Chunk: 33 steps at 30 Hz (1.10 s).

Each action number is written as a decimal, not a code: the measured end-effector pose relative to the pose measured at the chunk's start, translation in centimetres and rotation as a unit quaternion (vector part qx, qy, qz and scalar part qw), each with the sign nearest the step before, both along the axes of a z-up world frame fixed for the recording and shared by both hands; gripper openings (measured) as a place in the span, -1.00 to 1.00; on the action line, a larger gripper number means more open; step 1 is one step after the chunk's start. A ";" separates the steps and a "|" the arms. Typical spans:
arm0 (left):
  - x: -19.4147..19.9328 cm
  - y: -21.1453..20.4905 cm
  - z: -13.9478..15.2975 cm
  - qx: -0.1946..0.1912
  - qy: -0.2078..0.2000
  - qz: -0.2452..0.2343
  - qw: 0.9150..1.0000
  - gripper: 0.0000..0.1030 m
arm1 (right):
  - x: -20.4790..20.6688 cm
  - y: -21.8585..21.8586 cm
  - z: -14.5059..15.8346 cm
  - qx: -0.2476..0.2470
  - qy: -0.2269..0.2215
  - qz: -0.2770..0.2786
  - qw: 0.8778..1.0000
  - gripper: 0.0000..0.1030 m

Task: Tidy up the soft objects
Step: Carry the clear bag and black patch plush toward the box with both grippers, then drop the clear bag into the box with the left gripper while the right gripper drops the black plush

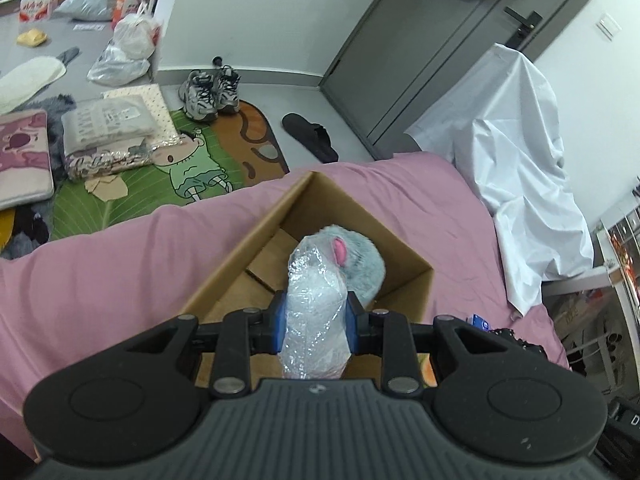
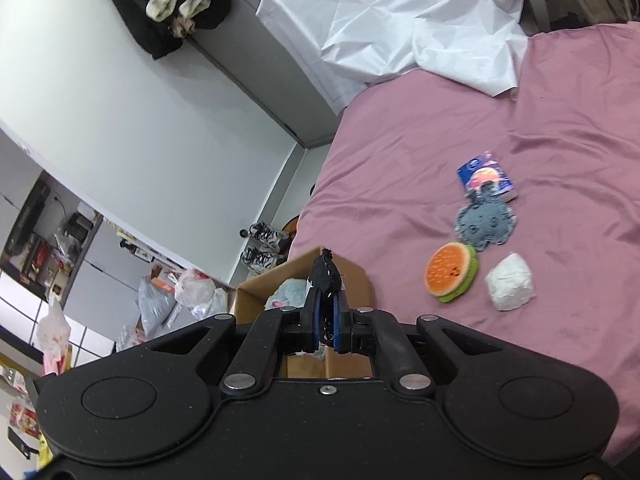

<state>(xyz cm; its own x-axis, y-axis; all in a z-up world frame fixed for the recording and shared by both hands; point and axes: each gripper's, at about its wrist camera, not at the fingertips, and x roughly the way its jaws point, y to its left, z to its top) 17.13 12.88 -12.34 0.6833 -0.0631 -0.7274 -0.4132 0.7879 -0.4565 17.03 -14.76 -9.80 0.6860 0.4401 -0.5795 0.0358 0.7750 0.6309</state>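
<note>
your left gripper [image 1: 316, 320] clamps one plastic-wrapped bundle [image 1: 314, 308] above the cardboard box [image 1: 412, 276], likely poised for dropping beside one grey plush [image 1: 360, 258] inside. your right gripper [image 2: 326, 312] pinches one small black item [image 2: 325, 274] near the box. beyond the box, four soft items wait: burger plush [image 2: 452, 278], grey toy [image 2: 486, 224], white bundle [image 2: 510, 282], blue packet [image 2: 482, 172].

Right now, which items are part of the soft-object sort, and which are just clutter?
Job: cardboard box; wrapped plush in left gripper; small black item in right gripper; burger plush; grey plush; white bundle.

Clutter: sneakers; slipper; plastic bags.
</note>
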 end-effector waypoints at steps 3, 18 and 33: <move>0.1 1.0 -0.5 -0.006 0.001 0.007 1.000 -0.46 | 0.5 1.6 -0.2 -0.008 0.002 0.008 1.000 -0.88; 0.2 2.6 -0.4 0.001 -0.025 0.014 1.000 -0.10 | 2.3 8.0 -1.7 -0.033 0.023 0.047 0.998 -0.88; -0.6 4.0 -0.1 0.013 -0.027 0.057 0.998 0.33 | 3.2 10.5 -3.2 0.002 0.064 0.065 0.996 -0.36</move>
<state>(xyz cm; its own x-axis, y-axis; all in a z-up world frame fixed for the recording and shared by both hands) 16.55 16.89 -12.45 0.7227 0.0348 -0.6902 -0.4763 0.7488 -0.4610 20.25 -4.30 -12.96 0.5441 0.5219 -0.6570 0.0162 0.7763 0.6301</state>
